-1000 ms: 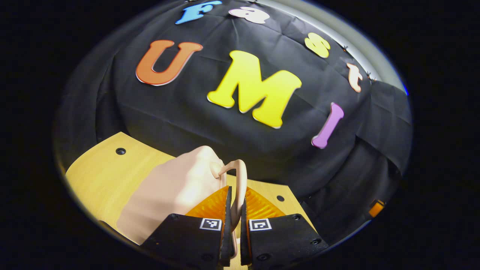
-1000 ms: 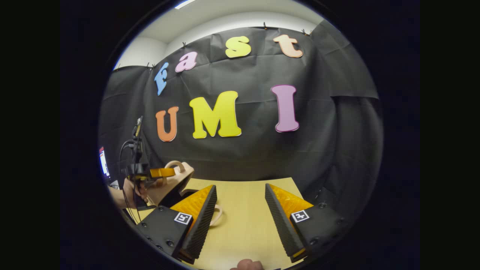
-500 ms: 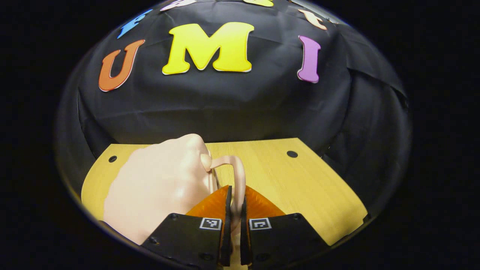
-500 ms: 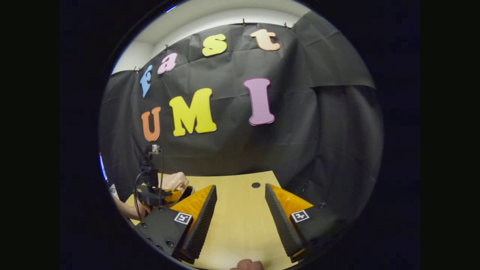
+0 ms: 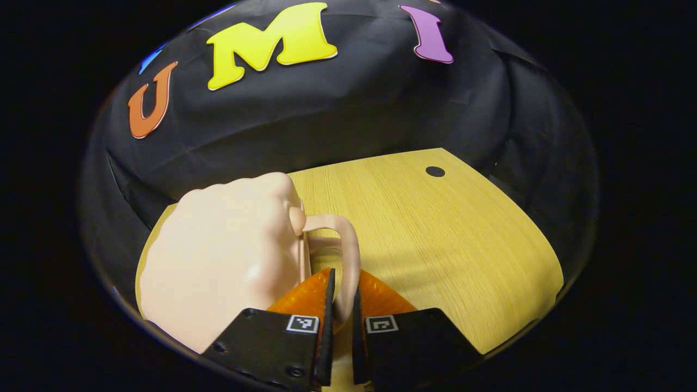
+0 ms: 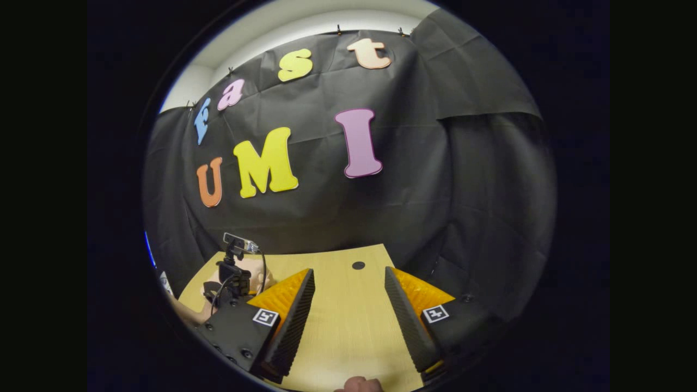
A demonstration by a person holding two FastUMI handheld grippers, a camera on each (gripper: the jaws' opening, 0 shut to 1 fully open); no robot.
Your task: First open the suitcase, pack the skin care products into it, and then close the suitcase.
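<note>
A pale pink suitcase point(image 5: 218, 261) lies on the wooden table point(image 5: 435, 239) in the left gripper view, its lid down. My left gripper point(image 5: 340, 296) is shut on the suitcase's curved handle point(image 5: 348, 256), which runs between the two fingers. In the right gripper view my right gripper point(image 6: 348, 305) stands open over bare table with nothing between its fingers. The left gripper point(image 6: 231, 275) and a sliver of the suitcase point(image 6: 256, 269) appear at the lower left of that view, with a hand point(image 6: 188, 313) below them. No skin care products are in sight.
The table point(image 6: 348, 326) has a small dark hole point(image 5: 435, 171) toward its far right corner, also seen in the right gripper view as a dark hole point(image 6: 358, 265). Black cloth wall stands close behind the table's back edge. A fingertip point(image 6: 359, 384) shows at the bottom edge.
The left gripper has swung the suitcase lid down by its handle, from raised to lying flat. The right gripper drifted a little, staying open.
</note>
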